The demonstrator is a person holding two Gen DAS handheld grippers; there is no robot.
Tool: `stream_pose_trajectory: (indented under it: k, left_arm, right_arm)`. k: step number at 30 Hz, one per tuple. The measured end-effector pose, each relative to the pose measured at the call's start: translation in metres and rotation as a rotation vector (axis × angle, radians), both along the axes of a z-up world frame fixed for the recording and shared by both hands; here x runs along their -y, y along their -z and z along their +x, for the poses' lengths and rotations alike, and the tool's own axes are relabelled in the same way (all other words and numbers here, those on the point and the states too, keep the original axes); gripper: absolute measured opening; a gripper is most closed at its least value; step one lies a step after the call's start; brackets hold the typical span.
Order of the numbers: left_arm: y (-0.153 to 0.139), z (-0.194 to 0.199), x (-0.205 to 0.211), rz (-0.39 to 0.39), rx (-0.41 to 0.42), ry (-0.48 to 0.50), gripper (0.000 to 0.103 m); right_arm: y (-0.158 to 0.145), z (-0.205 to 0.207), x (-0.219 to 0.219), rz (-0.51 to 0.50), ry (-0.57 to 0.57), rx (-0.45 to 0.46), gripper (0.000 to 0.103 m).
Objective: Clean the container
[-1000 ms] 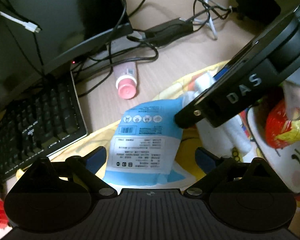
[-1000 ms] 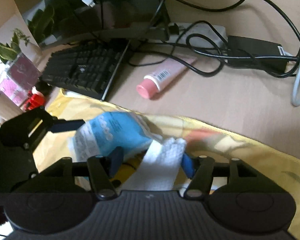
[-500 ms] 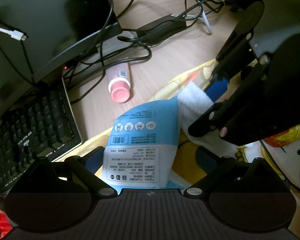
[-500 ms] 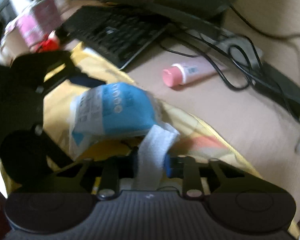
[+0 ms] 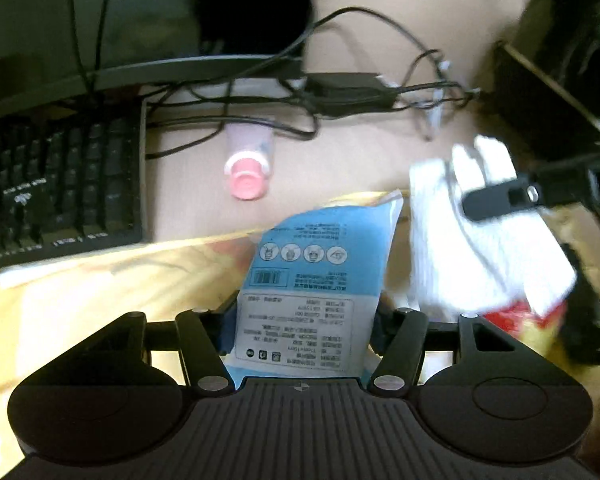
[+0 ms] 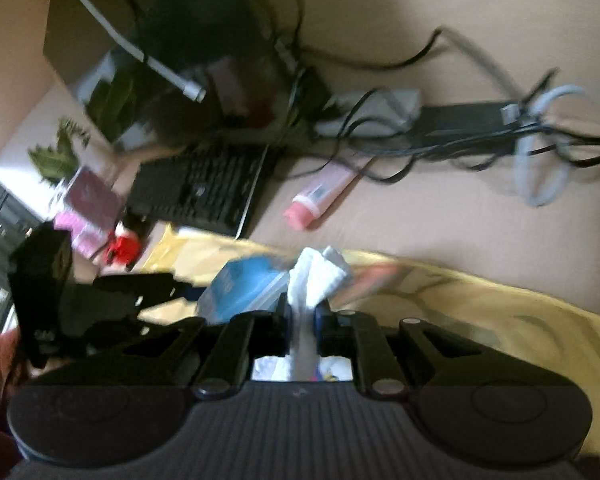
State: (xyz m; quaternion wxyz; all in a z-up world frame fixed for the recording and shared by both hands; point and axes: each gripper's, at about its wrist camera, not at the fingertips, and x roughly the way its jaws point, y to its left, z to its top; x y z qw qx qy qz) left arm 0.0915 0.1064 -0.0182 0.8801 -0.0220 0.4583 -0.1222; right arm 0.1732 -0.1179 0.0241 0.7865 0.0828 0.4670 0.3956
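The left claw [image 5: 300,320] pinches the blue wipe packet [image 5: 312,280] above the near desk [image 5: 380,168]; the right claw [image 6: 303,316] clamps a pulled white wipe [image 6: 318,276]. No container shows, so cleaning remains undone.

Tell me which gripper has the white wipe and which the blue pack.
The right gripper is shut on the white wipe; the left gripper clamps the blue pack.

Both tools, left [image 5: 304,320] and right [image 6: 302,320], clamped tight.
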Motion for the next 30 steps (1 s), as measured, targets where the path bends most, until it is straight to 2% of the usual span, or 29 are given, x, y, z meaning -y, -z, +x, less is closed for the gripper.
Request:
stream_pose_trajectory:
  k: [3, 5, 7, 10, 13, 15, 18, 22, 24, 26, 30]
  left_arm:
    - [0.007, -0.018, 0.019, 0.028, 0.004, 0.034, 0.068]
    - [0.012, -0.029, 0.027, 0.084, 0.011, 0.056, 0.075]
    - [0.014, -0.038, 0.032, 0.111, 0.012, 0.076, 0.089]
    - [0.014, -0.045, 0.035, 0.122, -0.001, 0.073, 0.093]
    - [0.011, -0.048, 0.036, 0.141, -0.006, 0.045, 0.093]
    - [0.008, -0.053, 0.035, 0.149, 0.002, 0.038, 0.093]
    - [0.002, -0.062, 0.031, 0.132, 0.014, 0.03, 0.094]
    - [-0.003, -0.068, 0.026, 0.133, 0.021, 0.029, 0.094]
    - [-0.002, -0.073, 0.018, 0.127, 0.01, 0.041, 0.097]
    - [-0.002, -0.079, 0.008, 0.121, -0.004, 0.053, 0.099]
    - [-0.001, -0.091, -0.011, 0.108, -0.031, 0.079, 0.1]
  right_arm:
    - [-0.006, -0.008, 0.008, -0.012, 0.047, 0.015, 0.012]
    - [-0.01, -0.016, 0.005, 0.001, 0.044, 0.011, 0.012]
    - [-0.015, -0.025, -0.008, 0.034, 0.003, 0.02, 0.012]
    - [-0.016, -0.039, -0.041, 0.076, -0.095, 0.024, 0.012]
    - [-0.003, -0.057, -0.075, -0.036, -0.186, 0.087, 0.013]
    - [0.01, -0.062, -0.082, -0.121, -0.199, 0.115, 0.013]
    - [0.017, -0.057, -0.069, -0.149, -0.158, 0.104, 0.013]
    - [0.018, -0.049, -0.056, -0.242, -0.079, 0.162, 0.013]
    - [0.017, -0.048, -0.05, -0.256, -0.053, 0.17, 0.013]
    - [0.012, -0.051, -0.047, -0.233, -0.043, 0.167, 0.013]
    - [-0.004, -0.066, -0.056, -0.062, -0.109, 0.097, 0.013]
